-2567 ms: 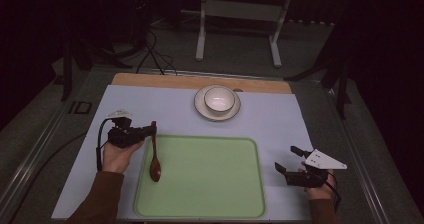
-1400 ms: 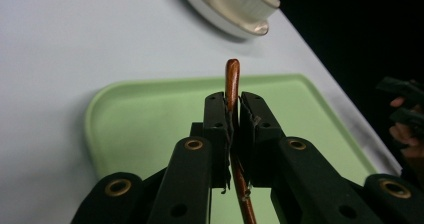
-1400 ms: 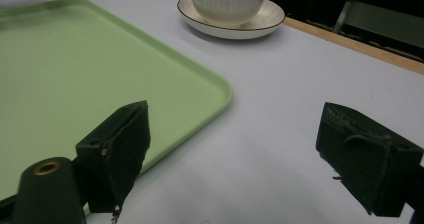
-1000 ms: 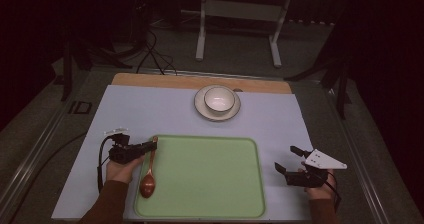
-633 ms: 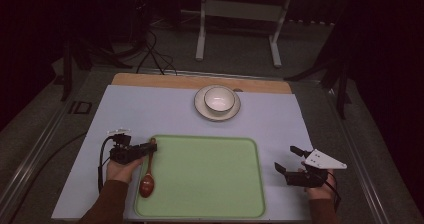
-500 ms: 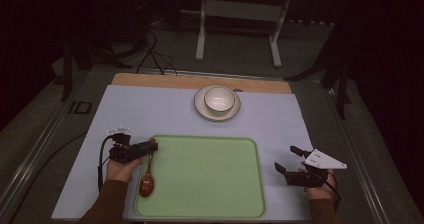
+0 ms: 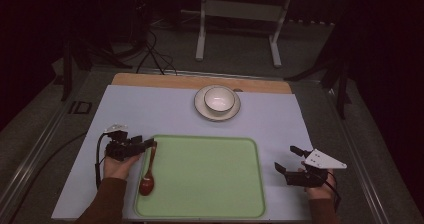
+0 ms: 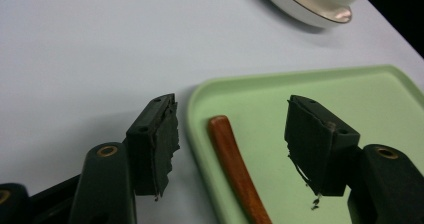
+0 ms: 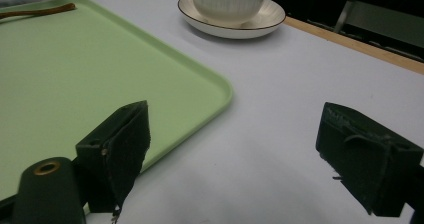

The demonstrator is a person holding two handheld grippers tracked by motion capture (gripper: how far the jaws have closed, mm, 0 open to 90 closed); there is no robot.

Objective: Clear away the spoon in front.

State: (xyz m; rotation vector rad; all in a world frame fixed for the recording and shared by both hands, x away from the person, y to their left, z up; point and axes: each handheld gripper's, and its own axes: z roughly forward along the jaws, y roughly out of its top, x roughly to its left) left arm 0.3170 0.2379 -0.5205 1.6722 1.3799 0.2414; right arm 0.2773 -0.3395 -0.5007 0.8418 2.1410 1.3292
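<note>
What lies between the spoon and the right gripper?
In the high view, the bare floor of the green tray and a strip of table separate the spoon and the right gripper. Nothing else lies there.

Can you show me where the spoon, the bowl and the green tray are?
wooden spoon [image 7: 146, 183], high view, on its dark bowl end.
white bowl [image 7: 219, 98], high view, on its inside.
green tray [image 7: 210, 171], high view, on its bare floor.

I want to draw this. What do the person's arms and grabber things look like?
Both grippers are black, each with two chunky jaws lined with dark pads. The left gripper trails a black cable; the right gripper carries a pale grey three-cornered plate. The left arm wears a dark reddish-brown sleeve.
</note>
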